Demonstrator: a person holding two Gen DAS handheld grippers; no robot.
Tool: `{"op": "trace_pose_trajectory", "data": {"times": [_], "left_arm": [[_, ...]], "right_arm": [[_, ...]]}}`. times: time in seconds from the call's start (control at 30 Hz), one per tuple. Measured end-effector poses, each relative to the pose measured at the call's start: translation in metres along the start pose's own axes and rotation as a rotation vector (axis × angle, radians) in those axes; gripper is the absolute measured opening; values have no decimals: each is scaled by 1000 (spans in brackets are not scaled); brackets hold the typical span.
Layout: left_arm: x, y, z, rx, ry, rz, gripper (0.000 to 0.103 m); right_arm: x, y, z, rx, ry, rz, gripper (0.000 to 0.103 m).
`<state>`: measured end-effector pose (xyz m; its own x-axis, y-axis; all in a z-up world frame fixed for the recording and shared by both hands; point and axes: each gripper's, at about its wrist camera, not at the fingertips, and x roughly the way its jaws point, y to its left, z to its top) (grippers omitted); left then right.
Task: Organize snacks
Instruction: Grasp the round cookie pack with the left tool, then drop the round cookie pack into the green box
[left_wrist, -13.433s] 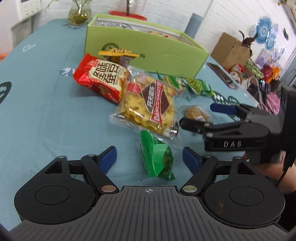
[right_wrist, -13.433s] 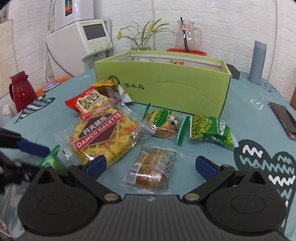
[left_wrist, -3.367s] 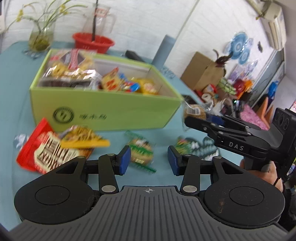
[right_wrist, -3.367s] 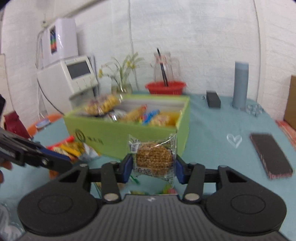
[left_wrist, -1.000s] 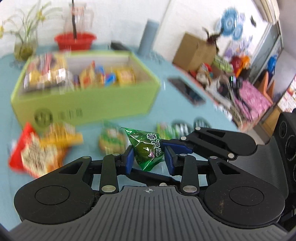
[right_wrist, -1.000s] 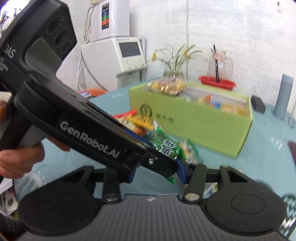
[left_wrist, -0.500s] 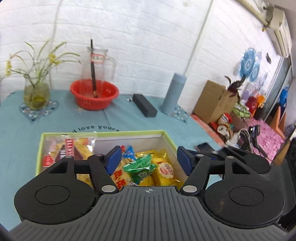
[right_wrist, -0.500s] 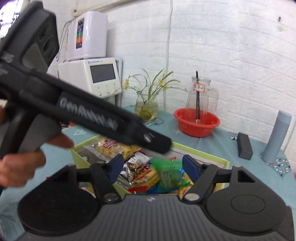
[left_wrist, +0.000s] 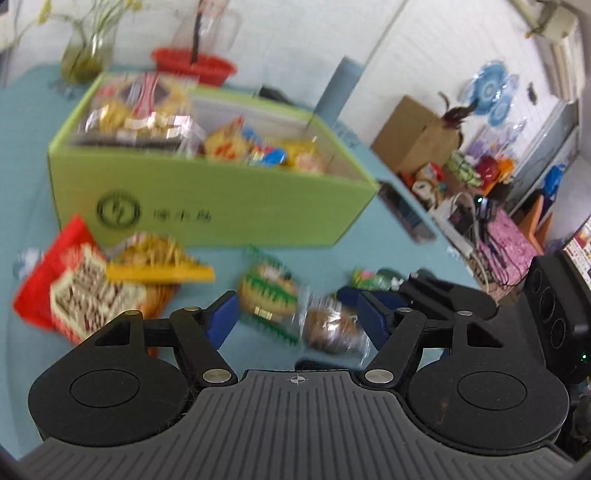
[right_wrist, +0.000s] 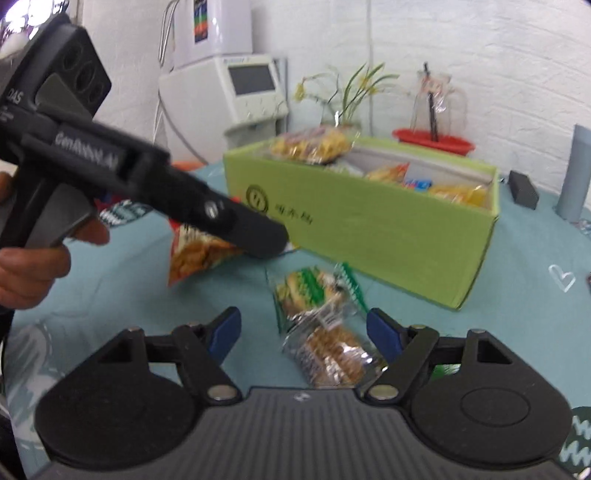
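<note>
Table: teal cloth (right_wrist: 517, 306); green box (right_wrist: 369, 225) of snacks at its middle
Left gripper (left_wrist: 295, 319): jaws apart, empty
Right gripper (right_wrist: 304, 330): jaws apart, empty; brown cookie packet (right_wrist: 332, 354) lying between them
Green-striped packet (right_wrist: 314, 288): beside the cookie, before the box
Red bag (left_wrist: 74, 280): left of the box

On the left claw (right_wrist: 258, 236) body, as you see it from the right wrist camera, you can read "DAS" near its rear end and, blurred along its side, "GenRobot.AI". The green box (right_wrist: 369, 229) carries a round dark logo and a short row of Chinese characters on its front wall, too smeared to read in either view. Print on the snack packets is illegible.
</note>
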<state>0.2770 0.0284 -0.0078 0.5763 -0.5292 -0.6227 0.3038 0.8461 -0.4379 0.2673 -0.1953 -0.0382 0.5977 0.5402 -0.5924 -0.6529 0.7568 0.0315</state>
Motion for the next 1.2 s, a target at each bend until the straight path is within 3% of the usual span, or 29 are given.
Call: {"op": "trace_pose_trajectory", "data": {"times": [0.17, 0.33, 0.37, 0.43, 0.47, 0.5, 0.6, 0.7, 0.83, 0.97, 1.0, 1.07, 1.17, 1.2], "left_arm": [[0, 2, -15, -14, 30, -5, 57], [20, -15, -15, 1, 75, -45, 57], [27, -18, -15, 11, 90, -47, 55], [39, -21, -18, 21, 132, -33, 45], [39, -24, -19, 36, 135, -26, 22], [38, -24, -21, 30, 159, -42, 18], [20, -28, -17, 3, 112, -78, 18], [1, -33, 11, 8, 34, -83, 20], [-2, -35, 74, 51, -79, -61, 22], [24, -20, 129, 46, -105, -40, 23], [33, -15, 138, 34, -94, -27, 26], [42, -6, 146, 3, -96, -13, 46], [25, -3, 136, 11, -160, -31, 62], [15, -5, 129, 23, -180, -34, 64]], "right_arm": [[-10, 12, -17, 64, 29, 7, 79], [-13, 16, -23, 156, 5, -53, 79], [-12, 17, -23, 160, 0, -59, 78], [-11, 23, -25, 109, -5, -66, 66], [-13, 27, -27, 86, -6, -77, 62], [-16, 28, -27, 78, -8, -73, 58], [-32, 32, -20, 43, -40, -67, 56], [-41, 31, 5, -23, -109, -87, 56], [-30, 10, 57, -71, -203, -118, 59], [7, -17, 103, -85, -214, -158, 67], [17, -24, 110, -75, -191, -156, 69], [27, -34, 116, -49, -168, -145, 69], [7, -32, 108, -32, -219, -144, 72], [-5, -28, 102, -30, -244, -141, 77]]}}
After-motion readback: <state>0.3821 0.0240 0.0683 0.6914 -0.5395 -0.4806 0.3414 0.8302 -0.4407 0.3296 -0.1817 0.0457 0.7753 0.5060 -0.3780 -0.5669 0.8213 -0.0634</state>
